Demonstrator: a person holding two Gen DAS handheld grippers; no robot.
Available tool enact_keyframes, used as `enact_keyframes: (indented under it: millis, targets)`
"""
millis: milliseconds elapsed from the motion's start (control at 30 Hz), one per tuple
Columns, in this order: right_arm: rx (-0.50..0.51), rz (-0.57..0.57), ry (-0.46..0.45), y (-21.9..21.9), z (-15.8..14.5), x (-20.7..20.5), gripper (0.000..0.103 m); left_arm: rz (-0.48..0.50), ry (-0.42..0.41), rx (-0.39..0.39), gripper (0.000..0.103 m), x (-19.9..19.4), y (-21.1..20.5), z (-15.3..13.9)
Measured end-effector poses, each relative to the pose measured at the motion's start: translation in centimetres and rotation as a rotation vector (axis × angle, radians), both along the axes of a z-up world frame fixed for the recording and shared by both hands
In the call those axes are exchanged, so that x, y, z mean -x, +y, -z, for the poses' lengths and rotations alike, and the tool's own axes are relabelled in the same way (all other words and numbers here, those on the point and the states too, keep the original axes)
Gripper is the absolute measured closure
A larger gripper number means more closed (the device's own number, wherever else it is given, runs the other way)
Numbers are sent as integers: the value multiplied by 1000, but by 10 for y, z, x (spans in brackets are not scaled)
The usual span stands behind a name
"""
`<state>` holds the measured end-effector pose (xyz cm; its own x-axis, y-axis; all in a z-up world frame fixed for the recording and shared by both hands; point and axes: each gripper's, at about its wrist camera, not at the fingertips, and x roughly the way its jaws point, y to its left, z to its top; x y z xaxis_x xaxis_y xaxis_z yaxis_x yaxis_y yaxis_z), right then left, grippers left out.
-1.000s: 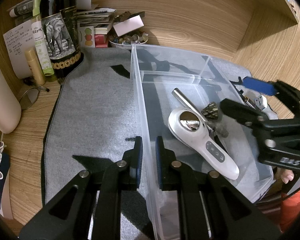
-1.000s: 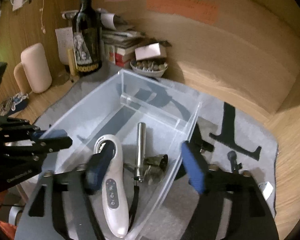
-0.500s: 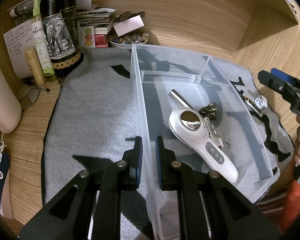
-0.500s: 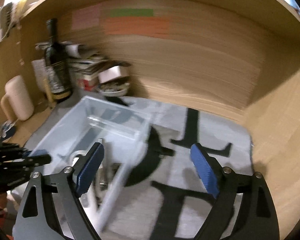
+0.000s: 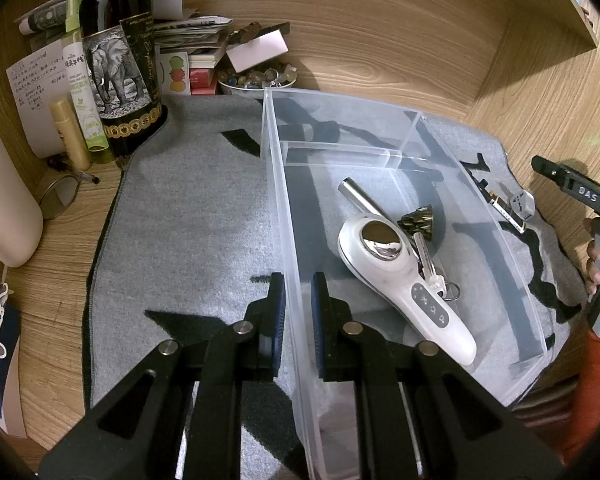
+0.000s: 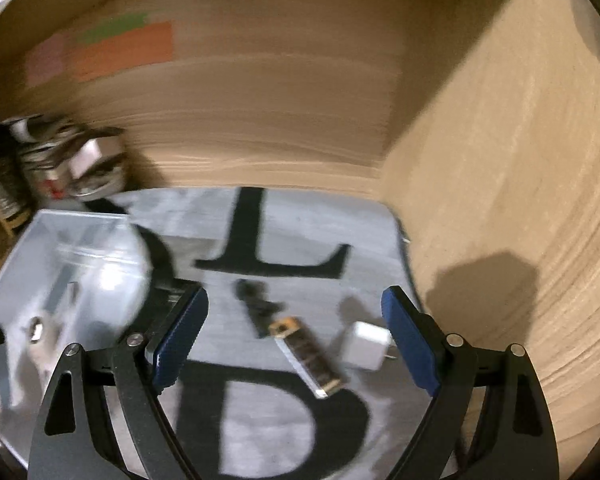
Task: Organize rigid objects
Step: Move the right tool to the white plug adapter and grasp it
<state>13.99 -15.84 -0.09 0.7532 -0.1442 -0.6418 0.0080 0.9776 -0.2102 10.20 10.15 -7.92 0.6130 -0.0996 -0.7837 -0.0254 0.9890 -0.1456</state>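
Observation:
My left gripper (image 5: 299,312) is shut on the left wall of a clear plastic bin (image 5: 278,184) on a grey mat. Inside the bin lie a white handheld device (image 5: 404,280), a metal cylinder (image 5: 360,198), a bronze cone-shaped ornament (image 5: 418,220) and a key (image 5: 430,268). My right gripper (image 6: 294,308) hangs open above the mat to the right of the bin. Below it lie a metal harmonica (image 6: 306,356), a white charger plug (image 6: 366,346) and a small dark object (image 6: 256,300). Nothing is between its fingers. The right wrist view is blurred.
A wine bottle (image 5: 120,64), a bowl of beads (image 5: 256,80), stacked books and a cream container (image 5: 4,200) crowd the back left. Wooden walls close the back and the right side (image 6: 500,200). A hand (image 5: 594,256) shows at the right edge.
My right gripper has swung from above the bin to the right, over the mat beside it, and its jaws stand wider. The left gripper has kept still on the bin wall.

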Motion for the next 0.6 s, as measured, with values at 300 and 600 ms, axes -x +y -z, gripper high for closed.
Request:
enact_keyframes:
  millis: [300, 600]
  targets:
    - [-6, 136, 77, -45, 27, -18, 16, 0, 2, 0, 92, 0, 0, 0]
    - [-96, 190, 174, -74, 52, -28, 21, -2, 15, 3, 92, -1, 0, 4]
